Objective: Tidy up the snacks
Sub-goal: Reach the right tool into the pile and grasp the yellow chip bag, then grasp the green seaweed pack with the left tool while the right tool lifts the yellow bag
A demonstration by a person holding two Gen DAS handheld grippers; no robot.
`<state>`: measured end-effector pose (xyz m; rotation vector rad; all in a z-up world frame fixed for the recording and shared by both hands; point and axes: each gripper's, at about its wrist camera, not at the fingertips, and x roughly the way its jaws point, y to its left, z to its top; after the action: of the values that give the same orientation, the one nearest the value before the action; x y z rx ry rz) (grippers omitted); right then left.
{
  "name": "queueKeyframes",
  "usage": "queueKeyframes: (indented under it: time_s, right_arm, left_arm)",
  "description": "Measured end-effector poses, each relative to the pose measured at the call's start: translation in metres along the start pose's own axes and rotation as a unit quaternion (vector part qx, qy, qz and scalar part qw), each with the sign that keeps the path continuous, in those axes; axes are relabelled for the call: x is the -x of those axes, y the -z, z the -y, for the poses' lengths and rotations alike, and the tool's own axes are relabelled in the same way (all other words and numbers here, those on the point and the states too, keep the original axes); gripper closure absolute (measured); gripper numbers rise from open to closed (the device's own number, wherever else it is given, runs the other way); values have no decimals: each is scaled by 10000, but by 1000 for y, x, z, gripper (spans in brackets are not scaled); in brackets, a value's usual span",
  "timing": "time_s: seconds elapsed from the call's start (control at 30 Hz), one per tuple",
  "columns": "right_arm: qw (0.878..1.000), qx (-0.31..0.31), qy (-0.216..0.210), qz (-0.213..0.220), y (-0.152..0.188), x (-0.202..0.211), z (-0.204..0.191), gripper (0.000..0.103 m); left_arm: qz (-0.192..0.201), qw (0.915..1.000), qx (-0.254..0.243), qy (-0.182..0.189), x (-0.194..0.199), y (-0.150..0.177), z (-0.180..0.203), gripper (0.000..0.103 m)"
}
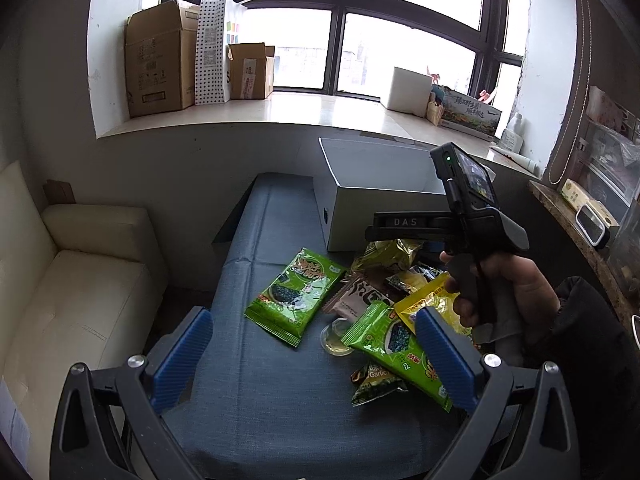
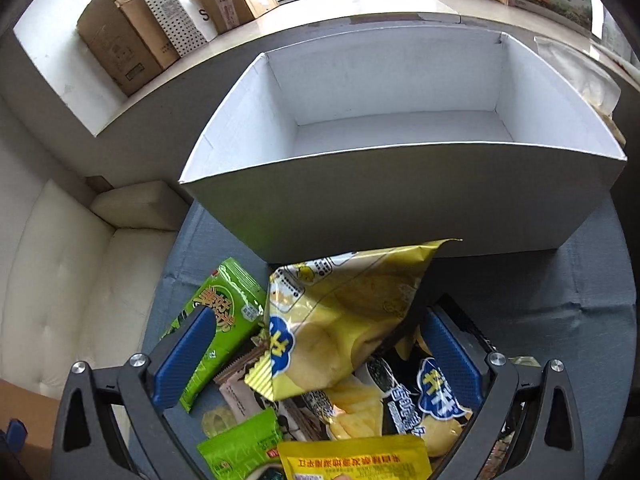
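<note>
Several snack packets lie in a pile on the blue-grey table (image 1: pixel 256 392). A green seaweed packet (image 1: pixel 294 294) lies left of the pile, a second green packet (image 1: pixel 394 354) near my left gripper's right finger. A gold chip bag (image 2: pixel 340 320) lies on top, between my right gripper's fingers, with a black chip bag (image 2: pixel 420 396) and a yellow packet (image 2: pixel 352 460) beneath. An empty white box (image 2: pixel 400 188) stands just behind the pile. My left gripper (image 1: pixel 316 364) is open above the table. My right gripper (image 2: pixel 316 354) is open around the gold bag; it also shows in the left wrist view (image 1: pixel 404 230).
A cream sofa (image 1: pixel 72 292) stands left of the table. Cardboard boxes (image 1: pixel 160 60) and a dotted paper bag (image 1: pixel 212 52) sit on the window sill behind. A shelf with small items (image 1: pixel 592 220) runs along the right. A clear jelly cup (image 1: pixel 336 338) lies by the packets.
</note>
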<state>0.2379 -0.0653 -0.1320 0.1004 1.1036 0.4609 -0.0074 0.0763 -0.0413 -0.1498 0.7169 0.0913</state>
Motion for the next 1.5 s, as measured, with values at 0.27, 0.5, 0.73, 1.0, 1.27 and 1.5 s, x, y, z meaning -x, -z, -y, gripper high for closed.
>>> queueKeyframes:
  time_s: [0.27, 0.5, 0.73, 1.0, 1.27, 1.5]
  right_arm:
    - [9959, -676, -466, -387, 1, -17, 23, 39]
    - [9955, -667, -590, -329, 0, -6, 30, 42]
    - [9944, -651, -826, 111, 10, 38, 41, 46]
    - [9941, -144, -384, 1008, 37, 129, 51, 47]
    - [9880, -55, -419, 1488, 79, 193, 70, 47]
    - [9884, -79, -490, 1435, 102, 202, 78, 47]
  left_arm:
    - [-16, 9999, 12, -131, -4, 0, -4, 0]
    - [-57, 9999, -3, -141, -8, 2, -2, 0]
    - [-87, 9999, -8, -132, -17, 1, -4, 0]
    - [-32, 9995, -315, 64, -46, -8, -5, 0]
    - [-858, 9903, -1035, 343, -146, -13, -9, 0]
    - [-1498, 9799, -1222, 488, -227, -22, -24, 0]
